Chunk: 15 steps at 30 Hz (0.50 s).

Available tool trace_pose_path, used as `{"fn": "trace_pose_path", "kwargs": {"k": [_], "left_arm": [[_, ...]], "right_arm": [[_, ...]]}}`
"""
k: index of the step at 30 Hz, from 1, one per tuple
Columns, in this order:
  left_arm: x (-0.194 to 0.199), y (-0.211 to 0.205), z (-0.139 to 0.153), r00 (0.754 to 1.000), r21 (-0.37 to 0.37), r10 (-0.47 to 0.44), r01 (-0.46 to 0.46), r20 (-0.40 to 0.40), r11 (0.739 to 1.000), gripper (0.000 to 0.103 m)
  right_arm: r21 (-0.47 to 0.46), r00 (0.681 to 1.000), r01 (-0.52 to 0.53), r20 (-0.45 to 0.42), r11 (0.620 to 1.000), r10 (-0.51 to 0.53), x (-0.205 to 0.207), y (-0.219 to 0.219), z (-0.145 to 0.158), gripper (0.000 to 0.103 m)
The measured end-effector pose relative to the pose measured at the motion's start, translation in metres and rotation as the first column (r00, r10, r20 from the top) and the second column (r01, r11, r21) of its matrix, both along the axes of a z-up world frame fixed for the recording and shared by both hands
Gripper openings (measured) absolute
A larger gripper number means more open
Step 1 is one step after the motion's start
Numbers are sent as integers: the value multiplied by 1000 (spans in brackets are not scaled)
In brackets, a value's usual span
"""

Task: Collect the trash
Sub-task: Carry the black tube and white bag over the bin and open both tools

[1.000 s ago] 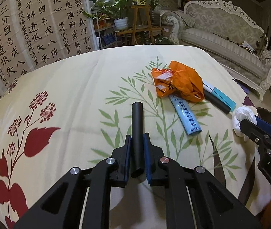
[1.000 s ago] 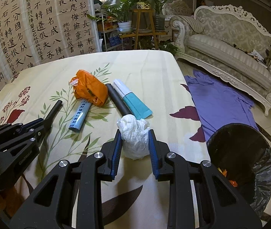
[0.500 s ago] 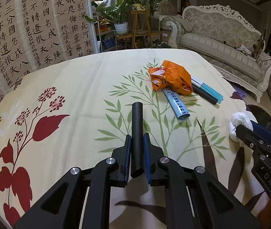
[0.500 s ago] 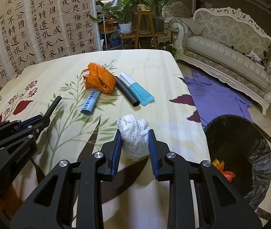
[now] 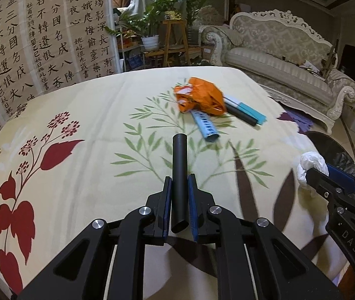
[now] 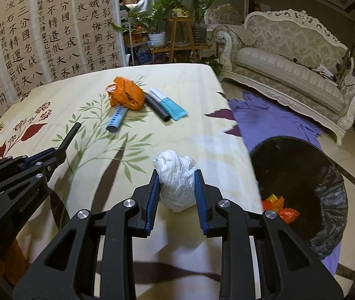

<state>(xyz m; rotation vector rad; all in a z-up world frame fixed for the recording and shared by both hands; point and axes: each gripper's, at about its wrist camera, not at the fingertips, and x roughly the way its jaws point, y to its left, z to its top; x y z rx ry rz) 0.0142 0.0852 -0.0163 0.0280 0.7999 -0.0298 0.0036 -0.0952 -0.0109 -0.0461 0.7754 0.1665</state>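
My left gripper (image 5: 179,182) is shut on a black tube (image 5: 179,165) that sticks forward above the floral cloth. In the right wrist view the same tube (image 6: 71,133) pokes out at the left. My right gripper (image 6: 176,175) is shut on a crumpled white wad (image 6: 177,180), held over the cloth near its right edge; the wad (image 5: 311,166) also shows at the right of the left wrist view. On the cloth lie an orange bag (image 6: 127,94), a rolled blue paper (image 6: 117,120), a second black tube (image 6: 157,107) and a teal-and-white packet (image 6: 168,103). A black-lined bin (image 6: 302,187) stands on the floor at the right.
The cream cloth with leaves and red flowers (image 5: 77,130) covers a bed-like surface. A purple cloth (image 6: 272,122) lies on the floor by the bin. An ornate sofa (image 6: 289,57), plant stands (image 6: 177,32) and a calligraphy screen (image 5: 40,37) stand behind. Orange scraps (image 6: 281,206) lie inside the bin.
Both grippers have drawn back toward the near edge with their loads still held. The pile of trash looks farther away, and more of the bin's inside shows.
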Motion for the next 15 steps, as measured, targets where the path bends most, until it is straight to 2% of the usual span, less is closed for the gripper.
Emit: {"fn": "trace_pose_path", "kwargs": {"k": [7, 15], "left_arm": [[-5, -33, 11, 997, -24, -67, 69, 46, 997, 14], [4, -96, 22, 980, -41, -185, 188, 75, 981, 14]], "right_arm": [[-24, 994, 107, 40, 994, -106, -15, -42, 10, 27], [-44, 963, 260, 81, 965, -256, -19, -106, 17, 27]]}}
